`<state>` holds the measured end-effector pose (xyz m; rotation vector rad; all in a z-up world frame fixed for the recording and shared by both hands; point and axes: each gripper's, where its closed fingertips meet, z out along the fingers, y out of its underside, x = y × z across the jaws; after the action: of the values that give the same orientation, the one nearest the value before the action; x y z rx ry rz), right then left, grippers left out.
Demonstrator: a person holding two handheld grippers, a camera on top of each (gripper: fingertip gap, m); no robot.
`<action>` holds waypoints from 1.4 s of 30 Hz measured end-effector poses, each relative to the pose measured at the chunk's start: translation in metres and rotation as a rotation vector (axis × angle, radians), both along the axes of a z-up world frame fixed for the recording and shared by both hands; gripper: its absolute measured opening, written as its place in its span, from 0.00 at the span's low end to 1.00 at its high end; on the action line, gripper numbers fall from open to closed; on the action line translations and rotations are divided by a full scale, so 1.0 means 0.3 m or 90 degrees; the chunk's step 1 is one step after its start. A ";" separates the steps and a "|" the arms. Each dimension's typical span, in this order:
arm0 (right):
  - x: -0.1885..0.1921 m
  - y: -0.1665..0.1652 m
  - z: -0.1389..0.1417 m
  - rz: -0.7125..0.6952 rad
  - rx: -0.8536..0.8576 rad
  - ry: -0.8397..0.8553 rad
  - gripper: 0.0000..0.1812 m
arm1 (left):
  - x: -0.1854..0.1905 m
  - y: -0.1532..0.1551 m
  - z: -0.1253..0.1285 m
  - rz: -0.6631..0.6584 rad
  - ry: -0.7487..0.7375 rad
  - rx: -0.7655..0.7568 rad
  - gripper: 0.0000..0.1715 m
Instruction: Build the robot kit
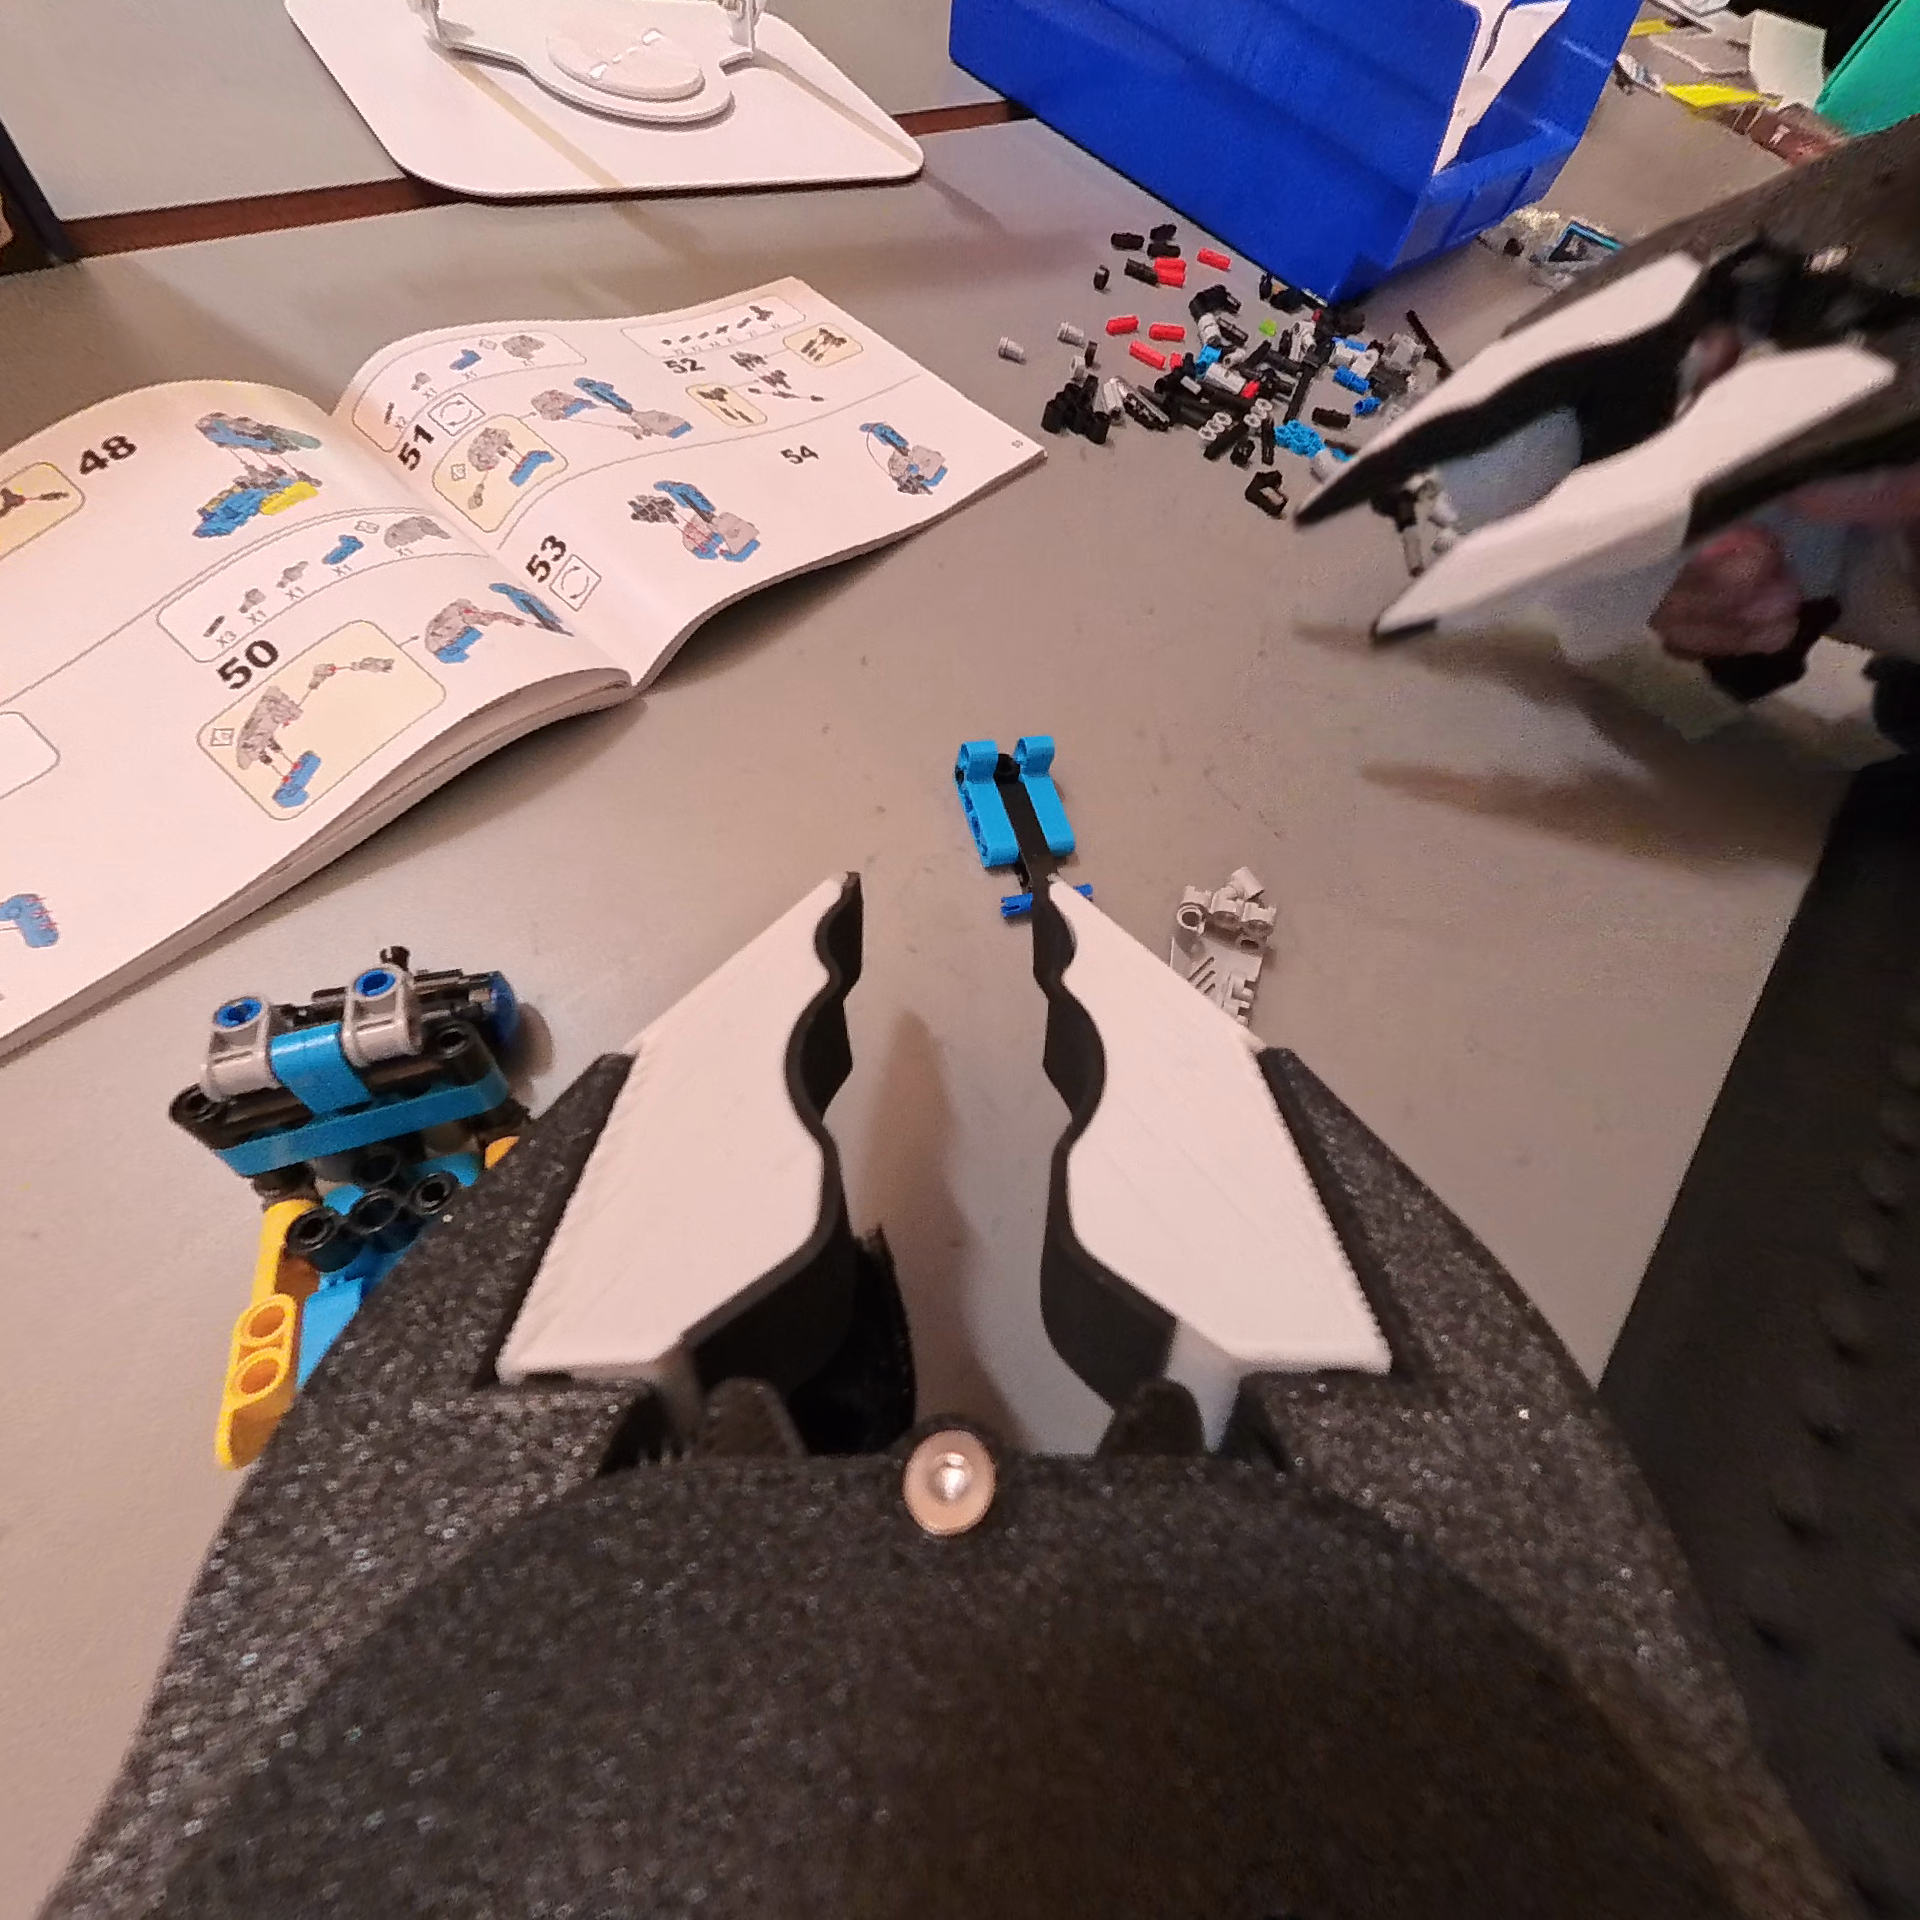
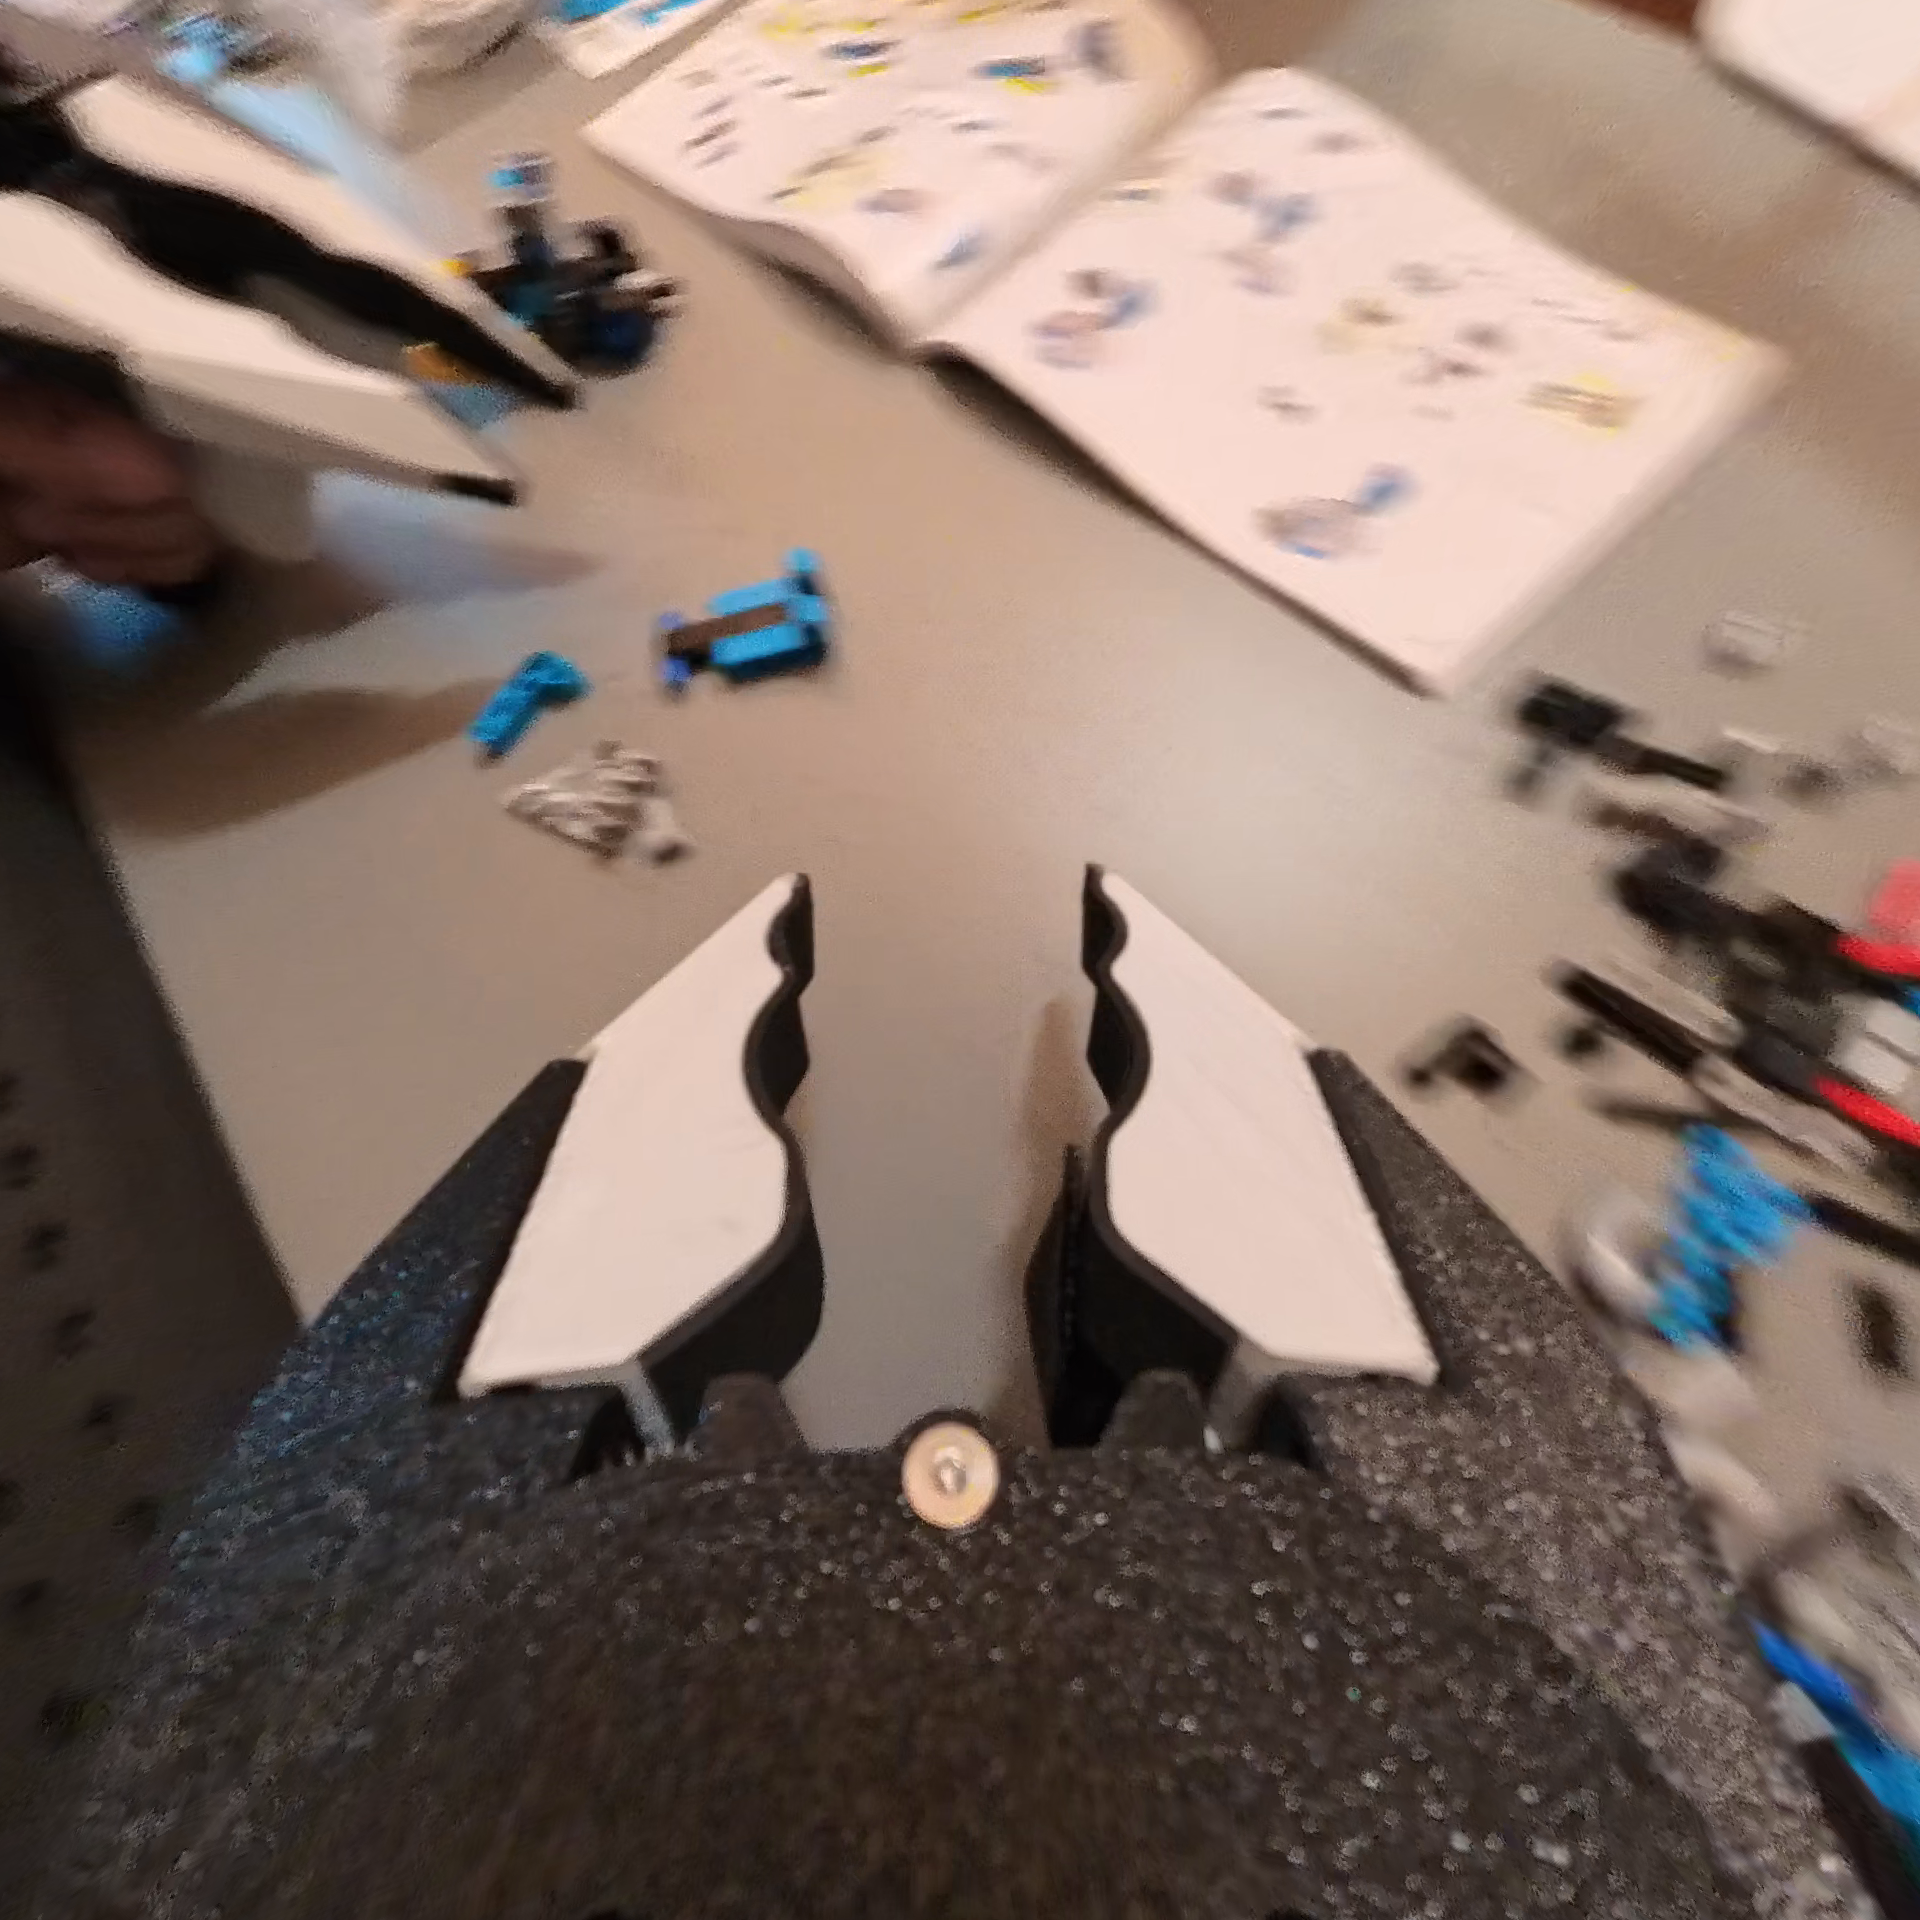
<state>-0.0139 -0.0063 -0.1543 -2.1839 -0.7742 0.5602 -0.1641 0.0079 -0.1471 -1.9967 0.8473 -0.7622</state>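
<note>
My left gripper (image 1: 951,888) is open and empty above the grey table (image 1: 1195,665). Just beyond its tips lies a small blue and black brick assembly (image 1: 1013,800), with a tiny blue pin (image 1: 1018,902) near the right fingertip. A grey brick piece (image 1: 1226,935) lies right of that finger. A larger blue, black, grey and yellow brick model (image 1: 343,1101) stands left of the gripper. My right gripper (image 2: 945,883) is open and empty over bare table; it also shows in the left wrist view (image 1: 1351,566). The blue assembly (image 2: 748,629), a loose blue piece (image 2: 525,701) and the grey piece (image 2: 597,795) lie ahead of it, blurred.
An open instruction booklet (image 1: 416,540) lies at the left back. A pile of small black, red, blue and grey parts (image 1: 1226,374) sits before a blue bin (image 1: 1278,114). A white flat stand (image 1: 603,94) is at the back. A dark studded mat (image 1: 1787,1247) borders the right. The tiny blue pin (image 1: 1018,902) is about 5 cm from my left fingertips and 12 cm from my right. The right camera catches it too, in the right wrist view (image 2: 667,623). The left tips stand about 5 cm off the loose blue piece (image 2: 525,701).
</note>
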 end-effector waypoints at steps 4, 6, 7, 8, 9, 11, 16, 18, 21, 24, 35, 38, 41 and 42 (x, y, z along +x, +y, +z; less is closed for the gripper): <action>0.299 0.058 0.019 -0.149 0.016 -0.033 0.30 | 0.004 -0.002 -0.005 -0.003 0.007 0.001 0.19; 0.442 0.080 0.008 -0.225 0.017 -0.070 0.28 | 0.004 -0.001 -0.007 -0.003 0.009 0.000 0.19; 0.499 0.084 -0.005 -0.254 0.003 -0.083 0.28 | 0.004 -0.001 -0.007 -0.002 0.010 0.000 0.19; 0.546 0.089 -0.017 -0.277 -0.005 -0.095 0.28 | 0.004 0.000 -0.008 -0.002 0.009 -0.001 0.19; 0.598 0.096 -0.029 -0.308 -0.010 -0.118 0.26 | 0.003 0.001 -0.008 -0.001 0.009 -0.002 0.19; 0.659 0.107 -0.043 -0.338 -0.015 -0.143 0.25 | 0.002 0.002 -0.008 0.001 0.008 -0.003 0.19; 0.670 0.147 -0.055 -0.355 -0.020 -0.144 0.23 | 0.001 0.002 -0.008 0.001 0.009 -0.002 0.19; 0.661 0.170 -0.053 -0.361 -0.019 -0.142 0.23 | 0.003 0.002 -0.010 0.000 0.011 -0.003 0.19; 0.630 0.205 -0.051 -0.356 -0.019 -0.130 0.22 | 0.004 0.001 -0.013 -0.002 0.014 -0.002 0.19; 0.583 0.227 -0.063 -0.342 -0.031 -0.110 0.22 | 0.004 0.000 -0.012 -0.003 0.015 -0.001 0.19; 0.629 0.231 -0.068 -0.364 -0.032 -0.155 0.21 | 0.006 -0.001 -0.014 -0.005 0.016 -0.001 0.19; 0.677 0.218 -0.065 -0.384 -0.034 -0.163 0.20 | 0.006 -0.002 -0.015 -0.005 0.017 -0.002 0.19; 0.721 0.206 -0.062 -0.403 -0.038 -0.165 0.20 | 0.008 -0.003 -0.017 -0.007 0.020 -0.003 0.19; 0.731 0.203 -0.061 -0.407 -0.040 -0.164 0.19 | 0.009 -0.003 -0.017 -0.008 0.020 -0.003 0.19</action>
<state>0.2055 0.0547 -0.1726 -2.4172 -0.1477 -0.0231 -0.1615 0.0070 -0.1523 -2.0137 0.8777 -0.7414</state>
